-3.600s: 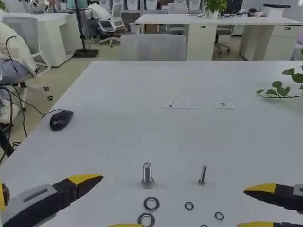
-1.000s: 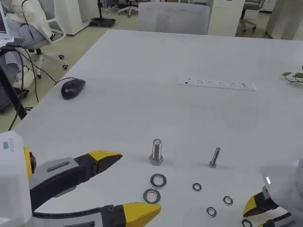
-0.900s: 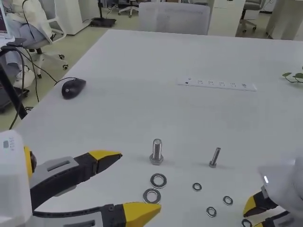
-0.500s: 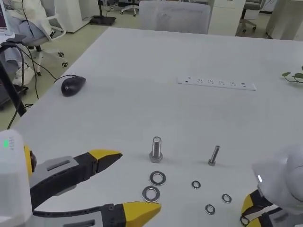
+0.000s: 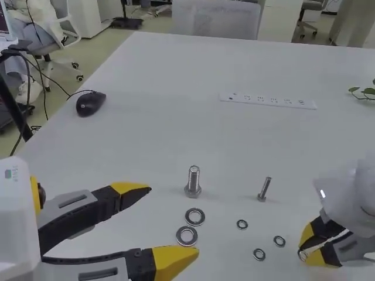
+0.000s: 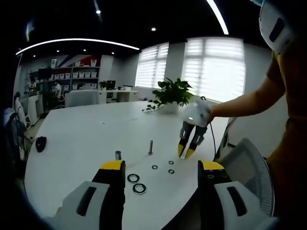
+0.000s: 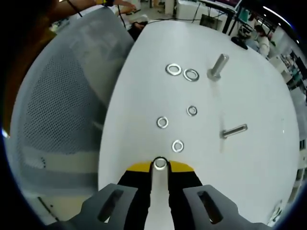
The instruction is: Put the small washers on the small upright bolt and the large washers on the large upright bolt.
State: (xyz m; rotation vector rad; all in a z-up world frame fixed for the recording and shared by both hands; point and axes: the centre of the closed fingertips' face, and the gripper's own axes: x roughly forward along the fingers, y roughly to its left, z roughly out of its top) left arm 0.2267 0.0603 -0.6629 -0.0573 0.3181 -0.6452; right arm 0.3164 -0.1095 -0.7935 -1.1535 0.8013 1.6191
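The large bolt (image 5: 193, 180) and the thinner small bolt (image 5: 265, 189) stand upright on the white table (image 5: 176, 117). Two large washers (image 5: 194, 216) (image 5: 187, 236) lie in front of the large bolt. Three small washers (image 5: 242, 224) (image 5: 279, 240) (image 5: 259, 254) lie in front of the small bolt. My right gripper (image 5: 304, 250) (image 7: 160, 166) is at the table's near right, shut on a fourth small washer (image 7: 160, 164) at its yellow tips. My left gripper (image 5: 153, 222) (image 6: 160, 167) hovers open at the near left, short of the large washers (image 6: 133, 178), holding nothing.
A black mouse (image 5: 89, 103) lies at the far left and a white power strip (image 5: 268, 100) across the middle. Plant leaves (image 5: 363, 92) reach in at the right edge. A grey mesh chair (image 7: 62, 96) stands against the table's near edge.
My right gripper has come in over the near right edge and its tips now pinch the small washer there. The left gripper has stayed where it was, open.
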